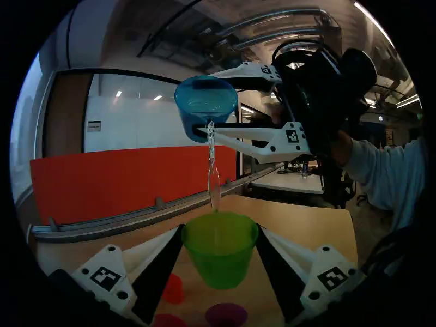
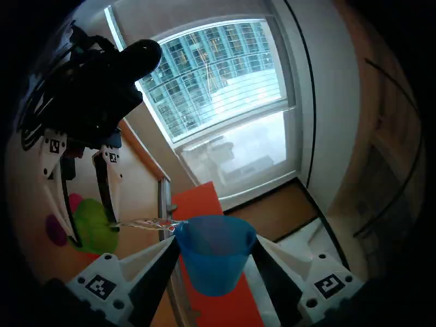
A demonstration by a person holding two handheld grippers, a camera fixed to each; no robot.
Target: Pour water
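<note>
Over the wooden worktop (image 1: 305,223), the left gripper (image 1: 219,234) has its fingers clamped on an upright green cup (image 1: 219,264). The right gripper (image 2: 215,242) fingers clamp a tilted blue cup (image 2: 215,270) higher up. A thin water stream (image 1: 212,174) falls from it into the green cup.

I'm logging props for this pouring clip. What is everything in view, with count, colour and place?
blue cup: one, translucent blue, tipped, held high
green cup: one, translucent green, upright beneath the blue cup
water stream: one, clear, falling from blue cup into green cup
table: one, light wood, below both cups
small round items: about three, red and purple, on the table; kind unclear
partition: one, orange, behind the table
window: one, bright, far wall
sleeve: one, pale blue, behind the upper tongs
left tongs: one, white, shut on green cup
right tongs: one, white, shut on blue cup
</note>
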